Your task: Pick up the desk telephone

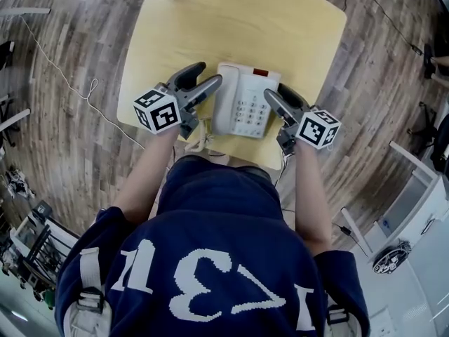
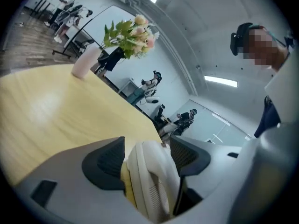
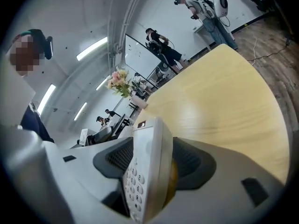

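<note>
The desk telephone point(image 1: 242, 100) sits flat on the near middle of the pale wooden surface point(image 1: 231, 27), close to its near edge and just in front of the person. It is white, with the handset point(image 1: 226, 93) lying along its left side, the keypad point(image 1: 250, 111) to the right of that and a small red patch at its far edge. A coiled cord point(image 1: 198, 137) hangs off the near left corner, over the edge of the surface.

The left tool point(image 1: 208, 77) lies low against the telephone's left side. In the left gripper view its jaws stand wide apart with the handset between them. A strip of yellow surface shows between one pad and the handset, so the pads do not press on it.

The right tool point(image 1: 277, 95) lies at the telephone's right side. In the right gripper view its jaws are likewise spread wide and straddle the right edge of the telephone, with the keypad facing one pad. A gap shows on the other side, so nothing is clamped.

At the far edge of the surface, well apart from the telephone, stands a pale vase point(image 2: 85, 62) of pink flowers point(image 2: 138, 31). The floor point(image 1: 63, 139) is wood-patterned, with a thin cable point(image 1: 66, 79) lying to the left.
</note>
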Demonstrator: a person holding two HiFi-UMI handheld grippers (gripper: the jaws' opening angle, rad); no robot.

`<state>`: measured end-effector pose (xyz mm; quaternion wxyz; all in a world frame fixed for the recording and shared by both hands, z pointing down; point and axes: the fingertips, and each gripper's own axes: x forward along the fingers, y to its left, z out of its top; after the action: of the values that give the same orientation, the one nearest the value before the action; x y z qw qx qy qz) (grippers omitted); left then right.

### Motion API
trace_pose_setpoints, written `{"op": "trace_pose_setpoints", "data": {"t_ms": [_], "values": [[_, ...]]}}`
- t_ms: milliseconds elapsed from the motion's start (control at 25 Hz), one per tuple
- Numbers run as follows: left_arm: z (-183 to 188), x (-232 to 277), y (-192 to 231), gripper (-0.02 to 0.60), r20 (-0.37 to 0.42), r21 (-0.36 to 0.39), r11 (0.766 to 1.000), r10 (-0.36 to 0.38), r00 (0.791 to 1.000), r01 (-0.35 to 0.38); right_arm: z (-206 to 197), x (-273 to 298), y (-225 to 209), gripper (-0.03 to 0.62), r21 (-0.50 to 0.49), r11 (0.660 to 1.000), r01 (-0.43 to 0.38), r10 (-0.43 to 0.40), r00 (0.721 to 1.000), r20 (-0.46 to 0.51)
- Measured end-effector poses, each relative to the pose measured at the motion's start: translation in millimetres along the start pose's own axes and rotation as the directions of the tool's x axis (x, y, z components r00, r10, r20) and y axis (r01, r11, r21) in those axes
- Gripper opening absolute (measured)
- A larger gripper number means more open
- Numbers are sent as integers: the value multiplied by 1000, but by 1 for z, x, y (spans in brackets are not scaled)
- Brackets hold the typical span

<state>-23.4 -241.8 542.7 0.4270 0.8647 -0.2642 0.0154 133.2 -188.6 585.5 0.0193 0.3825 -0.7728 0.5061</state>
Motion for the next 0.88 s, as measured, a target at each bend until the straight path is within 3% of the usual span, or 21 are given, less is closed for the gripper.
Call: {"op": "trace_pose_setpoints", "data": {"t_ms": [200, 400, 520, 880], "values": [[-32, 4, -3, 313, -148, -88, 994, -78, 986, 65, -14, 3, -1, 255, 4, 1000, -22, 22, 997, -69], [-58, 1, -14, 321, -273, -156, 976, -192, 943, 154, -23, 3, 1, 260, 26, 998, -49, 52, 994, -93], [-68, -1, -12, 327, -334, -162, 975, -201, 921, 154, -27, 3, 0, 262, 34, 998, -55, 59, 992, -113], [-81, 9, -14, 339, -370, -230, 959, -244, 896, 166, -26, 7, 2, 262, 60, 995, -76, 82, 991, -105]]}}
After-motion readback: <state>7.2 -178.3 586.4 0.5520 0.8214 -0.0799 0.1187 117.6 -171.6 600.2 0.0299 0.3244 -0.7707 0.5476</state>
